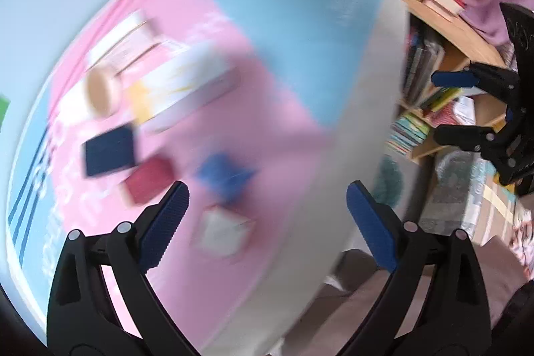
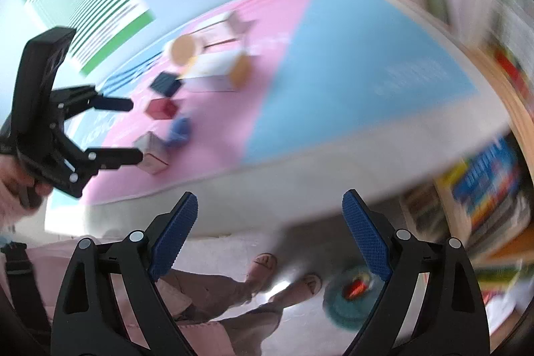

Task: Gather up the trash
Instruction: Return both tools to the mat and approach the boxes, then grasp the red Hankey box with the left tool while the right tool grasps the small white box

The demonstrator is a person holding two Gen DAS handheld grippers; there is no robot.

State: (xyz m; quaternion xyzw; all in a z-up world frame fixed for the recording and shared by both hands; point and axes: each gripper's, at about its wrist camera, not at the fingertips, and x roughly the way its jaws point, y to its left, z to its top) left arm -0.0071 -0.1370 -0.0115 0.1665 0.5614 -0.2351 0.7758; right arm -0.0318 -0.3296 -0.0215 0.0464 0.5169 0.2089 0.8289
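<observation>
Now | left tool (image 1: pixel 267 216) gaping, empty | right tool (image 2: pixel 268 226) gaping, empty

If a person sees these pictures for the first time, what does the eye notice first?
First, the pink and light blue table cover filling both views. Then the small cluster on its pink part: a dark blue box, a dark red box and a crumpled blue wrapper. Both claws, left claw and right claw, are open and empty.

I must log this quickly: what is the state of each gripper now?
Left gripper: open, holding nothing.
Right gripper: open, holding nothing.
</observation>
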